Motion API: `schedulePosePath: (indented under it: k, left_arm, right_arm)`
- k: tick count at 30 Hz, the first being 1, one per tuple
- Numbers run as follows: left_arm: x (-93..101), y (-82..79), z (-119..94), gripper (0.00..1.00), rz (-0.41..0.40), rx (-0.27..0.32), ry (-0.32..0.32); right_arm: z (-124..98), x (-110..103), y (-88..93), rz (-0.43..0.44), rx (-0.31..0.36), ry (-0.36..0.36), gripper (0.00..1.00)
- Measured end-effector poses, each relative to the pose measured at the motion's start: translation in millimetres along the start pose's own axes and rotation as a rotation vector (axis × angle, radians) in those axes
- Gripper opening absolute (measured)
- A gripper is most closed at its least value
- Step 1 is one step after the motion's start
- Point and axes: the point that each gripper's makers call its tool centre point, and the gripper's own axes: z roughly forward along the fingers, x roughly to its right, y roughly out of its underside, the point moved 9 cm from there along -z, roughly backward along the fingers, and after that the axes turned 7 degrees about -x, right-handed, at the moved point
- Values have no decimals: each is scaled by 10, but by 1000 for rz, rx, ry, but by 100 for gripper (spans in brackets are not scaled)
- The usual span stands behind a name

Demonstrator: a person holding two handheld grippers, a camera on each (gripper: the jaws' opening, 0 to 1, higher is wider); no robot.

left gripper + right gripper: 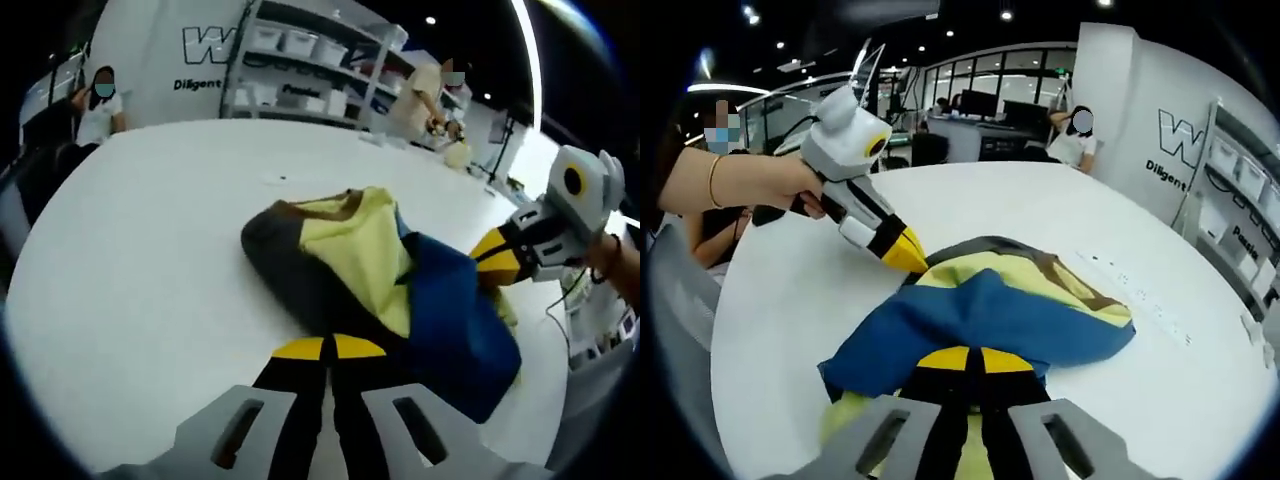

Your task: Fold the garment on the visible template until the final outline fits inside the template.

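Two grippers meet one garment (385, 285), a yellow, blue and dark grey piece bunched at the centre of the white table (150, 250). In the left gripper view, the left gripper (328, 350) rises from the bottom centre, its yellow tips pressed together on the cloth's near edge. In the right gripper view, the right gripper (967, 360) at bottom centre likewise pinches the blue fold (980, 315), while the left gripper's tip touches the garment at centre left.
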Motion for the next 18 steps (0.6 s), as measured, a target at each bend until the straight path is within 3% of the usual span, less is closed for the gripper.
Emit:
schedulePosePath:
  k: [10, 18]
  left_arm:
    - [-46, -14, -99, 0, 28, -4, -7]
    - [-194, -7, -265, 0, 77, -29, -44]
  right_arm:
    - [-146, 156, 122, 52, 0, 38, 0]
    - [-286, 397, 244, 168, -3, 90, 0]
